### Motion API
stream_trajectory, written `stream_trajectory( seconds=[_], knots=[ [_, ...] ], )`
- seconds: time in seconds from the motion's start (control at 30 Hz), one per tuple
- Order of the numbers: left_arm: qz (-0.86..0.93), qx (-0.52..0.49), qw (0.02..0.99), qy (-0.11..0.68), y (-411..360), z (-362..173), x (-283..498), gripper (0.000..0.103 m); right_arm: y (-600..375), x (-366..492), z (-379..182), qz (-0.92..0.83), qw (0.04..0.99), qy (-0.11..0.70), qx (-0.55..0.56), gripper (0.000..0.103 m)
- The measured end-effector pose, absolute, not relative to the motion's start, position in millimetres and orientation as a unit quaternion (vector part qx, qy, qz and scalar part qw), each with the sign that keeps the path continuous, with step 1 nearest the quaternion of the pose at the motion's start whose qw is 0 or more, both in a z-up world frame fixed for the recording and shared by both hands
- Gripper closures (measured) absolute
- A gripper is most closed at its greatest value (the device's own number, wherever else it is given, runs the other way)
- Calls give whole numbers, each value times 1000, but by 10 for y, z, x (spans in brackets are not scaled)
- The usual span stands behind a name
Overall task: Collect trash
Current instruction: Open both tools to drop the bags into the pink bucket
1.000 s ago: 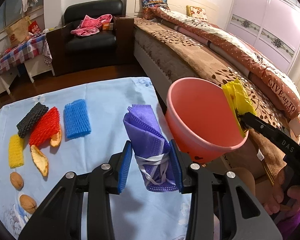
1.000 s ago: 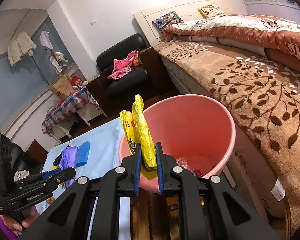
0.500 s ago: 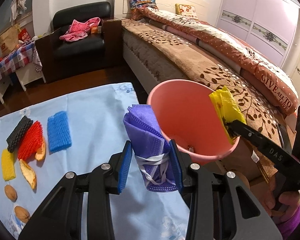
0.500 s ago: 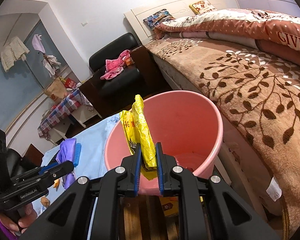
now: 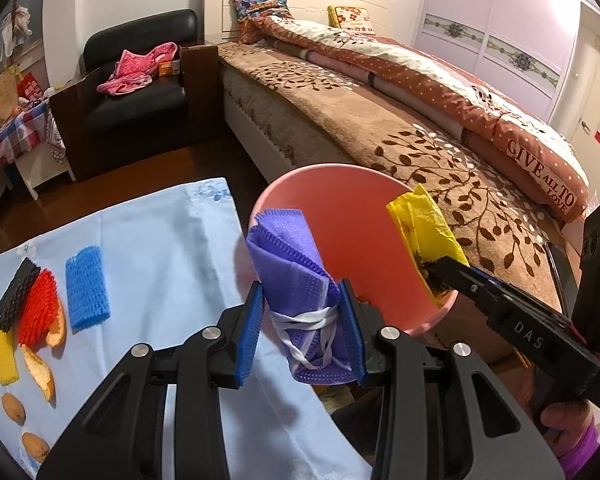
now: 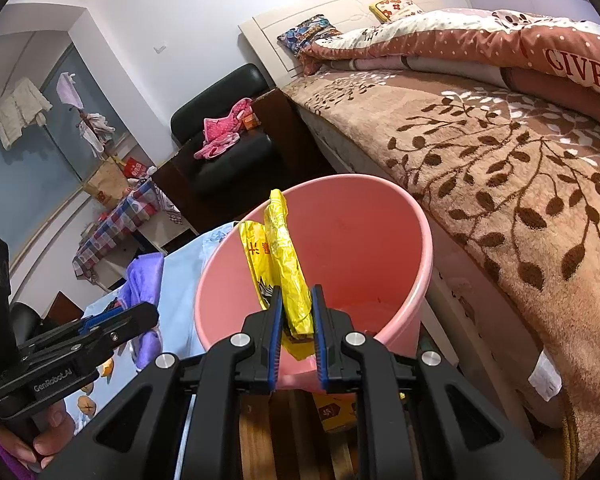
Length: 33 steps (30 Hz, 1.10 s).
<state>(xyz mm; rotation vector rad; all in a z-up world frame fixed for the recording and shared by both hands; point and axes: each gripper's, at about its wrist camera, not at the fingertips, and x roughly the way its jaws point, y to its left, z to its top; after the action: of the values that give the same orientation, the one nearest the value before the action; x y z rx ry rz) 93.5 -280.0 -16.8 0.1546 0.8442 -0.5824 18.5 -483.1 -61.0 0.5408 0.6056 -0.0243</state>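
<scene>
A pink bin [image 5: 352,240] [image 6: 356,248] stands between the blue-clothed table and the bed. My left gripper [image 5: 302,316] is shut on a rolled purple face mask [image 5: 300,280], held at the bin's near left rim. From the right, my right gripper [image 5: 440,270] [image 6: 296,316] is shut on a crumpled yellow wrapper [image 6: 282,256] [image 5: 424,232] at the bin's right rim. In the right wrist view the mask [image 6: 142,280] and the left gripper [image 6: 132,320] show at the left. Some small trash lies at the bin's bottom.
On the light blue cloth [image 5: 160,248] lie blue [image 5: 86,294], red [image 5: 38,306], black and yellow foam nets, orange peels [image 5: 40,372] and walnuts [image 5: 14,408]. A bed [image 5: 440,140] runs along the right. A black armchair [image 5: 140,92] stands behind.
My left gripper has carried the purple mask rightward, from over the cloth to the bin's rim. The right gripper keeps the yellow wrapper at the rim, nearly still.
</scene>
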Motion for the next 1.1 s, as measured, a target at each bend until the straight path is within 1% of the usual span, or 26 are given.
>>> stream_trajectory(
  seconds=[0.77, 0.9, 0.97, 1.03, 1.1],
  knots=[
    [-285, 94, 858, 416, -3143, -390, 1036, 65, -4869, 266, -721, -17, 914, 303, 270, 90],
    [-284, 91, 855, 423, -3147, -414, 1055, 64, -4871, 282, -742, -16, 913, 305, 269, 90],
    [-283, 90, 854, 426, -3143, -424, 1061, 62, -4872, 295, -748, -16, 913, 306, 269, 90],
    [-283, 90, 855, 425, -3133, -424, 1056, 51, -4871, 300, -749, -16, 913, 306, 268, 90],
    [-283, 87, 857, 421, -3132, -419, 1048, 49, -4872, 294, -747, -16, 913, 305, 269, 90]
  ],
)
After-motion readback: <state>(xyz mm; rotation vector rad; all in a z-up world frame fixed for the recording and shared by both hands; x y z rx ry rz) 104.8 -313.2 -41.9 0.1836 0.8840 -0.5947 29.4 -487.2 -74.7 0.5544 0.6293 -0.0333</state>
